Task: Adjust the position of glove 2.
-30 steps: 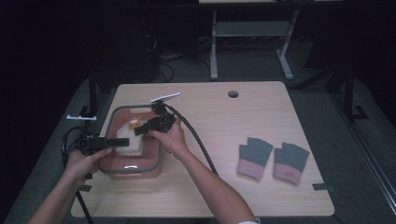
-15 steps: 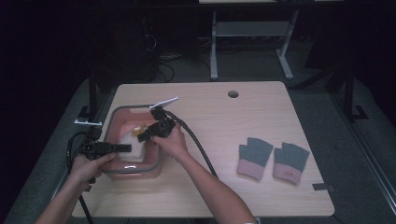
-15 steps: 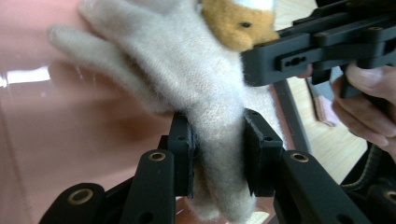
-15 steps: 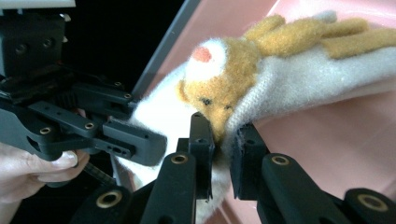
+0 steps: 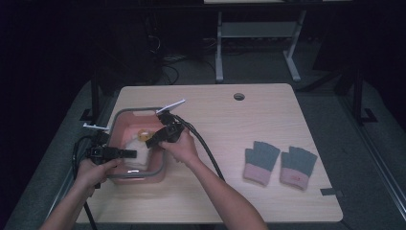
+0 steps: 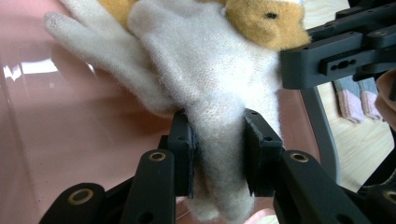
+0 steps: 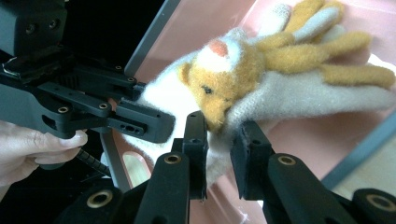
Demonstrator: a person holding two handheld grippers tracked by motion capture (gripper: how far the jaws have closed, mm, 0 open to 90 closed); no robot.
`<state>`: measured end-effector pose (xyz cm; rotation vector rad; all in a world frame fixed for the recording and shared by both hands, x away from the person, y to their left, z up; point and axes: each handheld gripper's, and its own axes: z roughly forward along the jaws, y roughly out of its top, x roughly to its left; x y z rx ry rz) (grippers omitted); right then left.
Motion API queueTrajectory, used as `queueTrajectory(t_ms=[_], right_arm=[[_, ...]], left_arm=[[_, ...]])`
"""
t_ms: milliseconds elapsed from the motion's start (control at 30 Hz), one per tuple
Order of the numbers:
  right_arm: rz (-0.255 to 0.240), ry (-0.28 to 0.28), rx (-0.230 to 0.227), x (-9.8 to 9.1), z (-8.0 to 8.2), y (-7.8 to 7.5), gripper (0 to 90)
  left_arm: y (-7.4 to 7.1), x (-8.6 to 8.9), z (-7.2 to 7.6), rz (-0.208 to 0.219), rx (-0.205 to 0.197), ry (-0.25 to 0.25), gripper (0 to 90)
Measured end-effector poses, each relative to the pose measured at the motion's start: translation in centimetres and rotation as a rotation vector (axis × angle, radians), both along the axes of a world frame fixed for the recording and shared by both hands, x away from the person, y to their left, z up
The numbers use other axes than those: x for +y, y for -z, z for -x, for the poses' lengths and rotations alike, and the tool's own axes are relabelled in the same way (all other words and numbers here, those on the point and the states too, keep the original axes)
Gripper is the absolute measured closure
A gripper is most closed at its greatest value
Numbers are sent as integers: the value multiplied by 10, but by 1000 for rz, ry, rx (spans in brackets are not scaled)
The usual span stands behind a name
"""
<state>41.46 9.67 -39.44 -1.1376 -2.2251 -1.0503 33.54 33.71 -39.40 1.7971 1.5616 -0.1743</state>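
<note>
A fluffy white glove (image 6: pixel 205 70) with an orange animal face (image 7: pixel 219 79) lies in a pink bin (image 5: pixel 161 168) with a grey rim at the table's left. My left gripper (image 6: pixel 217 140) is shut on the white glove's cuff end; in the high view it (image 5: pixel 138 154) reaches into the bin from the left. My right gripper (image 7: pixel 218 135) comes in from the bin's right side (image 5: pixel 150 142). Its jaws have just been opening, and the glove's edge below the orange face still lies between them. Orange and white glove fingers (image 7: pixel 322 56) spread out beyond the face.
A pair of grey gloves with pink cuffs (image 5: pixel 261 163) (image 5: pixel 298 166) lies flat on the right half of the wooden table. A cable hole (image 5: pixel 239 96) sits near the far edge. Black cables (image 5: pixel 206 148) trail from the right gripper across the table.
The right gripper's jaws have parted a little around the glove. Both hands stay almost where they were at the bin.
</note>
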Motion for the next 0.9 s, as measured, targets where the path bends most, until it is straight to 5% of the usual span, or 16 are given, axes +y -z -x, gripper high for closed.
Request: queueTrajectory(t_ms=[467, 900], right_arm=[[52, -32, 11, 2, -1, -4, 740], [19, -5, -7, -16, -2, -14, 737]], left_arm=[[5, 1, -2, -54, 19, -3, 678], [7, 8, -1, -71, 60, -38, 589]])
